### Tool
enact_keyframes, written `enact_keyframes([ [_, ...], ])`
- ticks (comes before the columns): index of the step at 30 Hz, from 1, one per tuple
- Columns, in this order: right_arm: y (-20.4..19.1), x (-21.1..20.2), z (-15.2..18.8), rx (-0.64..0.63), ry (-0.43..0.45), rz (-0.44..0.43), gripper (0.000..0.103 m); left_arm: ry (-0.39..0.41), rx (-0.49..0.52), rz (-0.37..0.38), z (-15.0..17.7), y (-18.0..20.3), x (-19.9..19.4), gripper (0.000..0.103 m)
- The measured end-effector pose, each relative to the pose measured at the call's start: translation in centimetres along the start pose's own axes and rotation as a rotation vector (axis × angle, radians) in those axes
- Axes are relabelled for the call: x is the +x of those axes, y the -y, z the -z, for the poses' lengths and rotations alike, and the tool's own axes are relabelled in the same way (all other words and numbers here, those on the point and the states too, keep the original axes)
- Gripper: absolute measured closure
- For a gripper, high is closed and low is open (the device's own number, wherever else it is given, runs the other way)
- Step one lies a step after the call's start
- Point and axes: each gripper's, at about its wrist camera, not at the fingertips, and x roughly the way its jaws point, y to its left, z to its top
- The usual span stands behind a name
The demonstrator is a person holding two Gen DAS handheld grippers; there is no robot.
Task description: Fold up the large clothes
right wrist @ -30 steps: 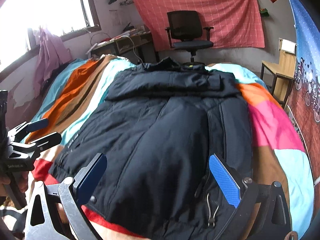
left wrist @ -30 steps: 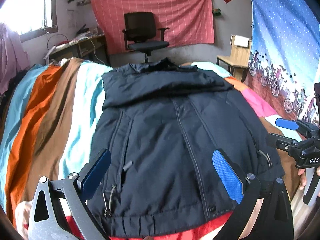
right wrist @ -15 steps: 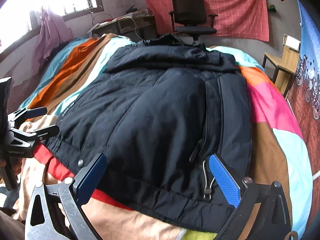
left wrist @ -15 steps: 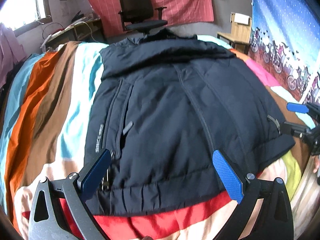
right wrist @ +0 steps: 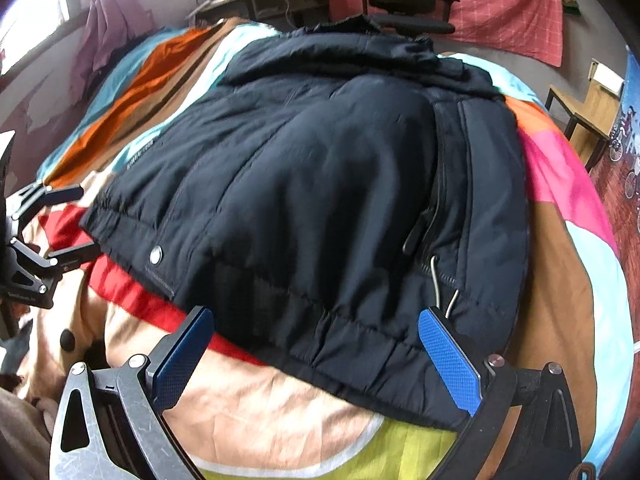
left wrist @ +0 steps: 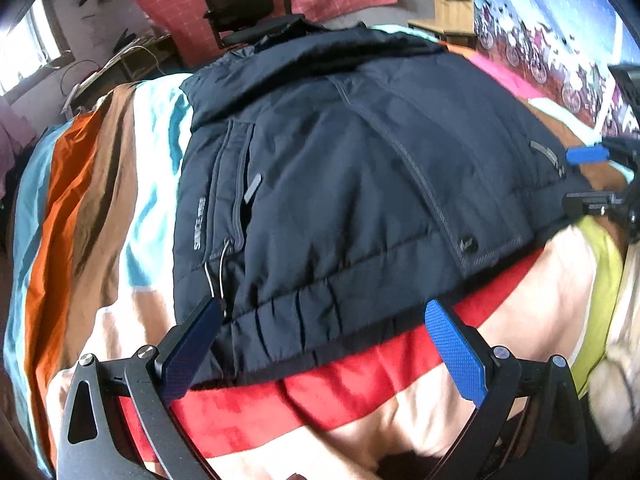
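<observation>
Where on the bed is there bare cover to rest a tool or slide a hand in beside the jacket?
Free: the striped cover along the jacket's left edge; the pink, brown and pale blue cover along its right edge; the red and peach strip below the hem. Crowded: the hem itself, where the left tool and right tool straddle the corners.
</observation>
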Motion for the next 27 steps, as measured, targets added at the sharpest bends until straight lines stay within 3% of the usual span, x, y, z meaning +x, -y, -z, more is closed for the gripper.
enact_keyframes([
  [10,-0.2,2.1,1.3,-0.115,-0.148,0.051,0.0,-0.033,0.161,-0.064,2.8,1.6,2.2,0.003],
  [20,0.1,3.3,2.0,-0.135,-0.2,0.071,0.0,-0.054,0.178,-0.164,2.9,1.5,3.9,0.003],
  [27,-0.7,5.4,2.4,-0.25,-0.279,0.103,0.0,-0.06,0.24,-0.176,3.2,1.2,5.2,0.003],
])
